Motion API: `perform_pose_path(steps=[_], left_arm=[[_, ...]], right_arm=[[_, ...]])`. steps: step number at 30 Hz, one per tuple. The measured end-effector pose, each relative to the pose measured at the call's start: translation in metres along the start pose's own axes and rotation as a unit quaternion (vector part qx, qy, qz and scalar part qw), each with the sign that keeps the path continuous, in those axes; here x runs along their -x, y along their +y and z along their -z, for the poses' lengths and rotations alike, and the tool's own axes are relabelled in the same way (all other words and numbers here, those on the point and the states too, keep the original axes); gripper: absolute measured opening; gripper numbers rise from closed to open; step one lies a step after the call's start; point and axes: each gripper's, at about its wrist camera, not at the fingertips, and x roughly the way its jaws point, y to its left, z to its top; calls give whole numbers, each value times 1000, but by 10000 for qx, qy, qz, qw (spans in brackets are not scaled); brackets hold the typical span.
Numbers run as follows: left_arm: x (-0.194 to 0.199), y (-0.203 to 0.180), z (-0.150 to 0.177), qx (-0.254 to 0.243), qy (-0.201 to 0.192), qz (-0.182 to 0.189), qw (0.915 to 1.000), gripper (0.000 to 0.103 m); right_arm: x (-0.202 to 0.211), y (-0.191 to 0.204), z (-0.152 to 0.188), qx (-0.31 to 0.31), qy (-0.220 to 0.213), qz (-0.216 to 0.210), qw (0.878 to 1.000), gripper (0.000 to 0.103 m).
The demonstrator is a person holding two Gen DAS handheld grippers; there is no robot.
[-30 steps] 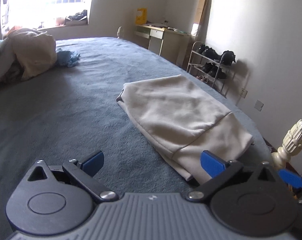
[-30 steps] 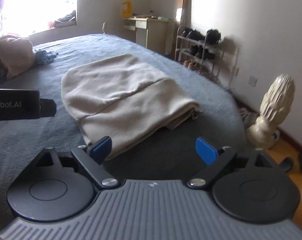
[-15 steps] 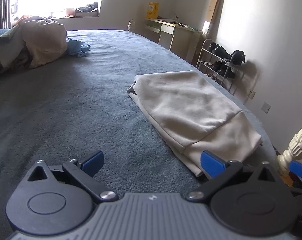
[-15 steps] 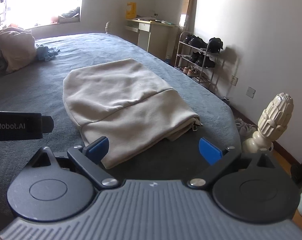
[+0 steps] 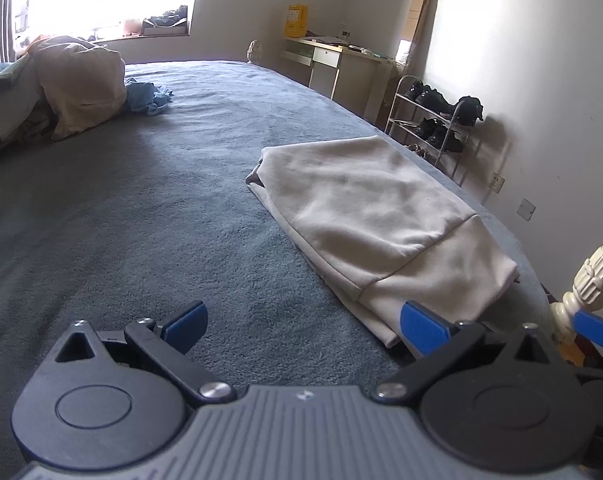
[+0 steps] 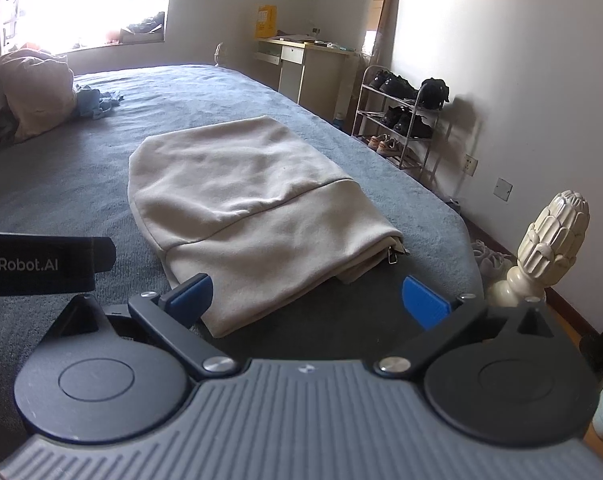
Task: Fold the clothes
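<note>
**Right wrist view: folded garment on bed, both grippers spread and empty**

Right wrist view shows the right gripper with its blue fingertips set wide apart; its jaws have just been opening. Nothing lies between them, and the pads touch no cloth. The near edge of the folded cream garment lies just ahead of the left fingertip, on the grey-blue bed cover. A zip pull shows at the garment's near right corner. The garment lies flat in a neat oblong with one seam running across it, near the right-hand edge of the bed.

Left wrist view shows the left gripper likewise spread wide, with nothing held. The garment lies ahead and to the right, its near corner just beside the right fingertip; contact cannot be told. A blue tip of the other gripper shows at the far right edge.

A heap of unfolded clothes sits at the far left of the bed, well apart from the folded piece, with a small blue cloth beside it. A carved cream bedpost stands at the near right corner. A shoe rack and a desk stand along the right wall.
</note>
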Motion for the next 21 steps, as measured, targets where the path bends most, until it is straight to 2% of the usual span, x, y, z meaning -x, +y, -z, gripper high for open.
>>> perform_pose_path(steps=[6,21], left_arm=[[1,0,1,14,-12,21,10000,103],[-3,-24,17,62,155,142,9998,103]], right_arm=[[1,1,0,11,11,-20,10000,102],[5,-15,8,67,133,255,9996,102]])
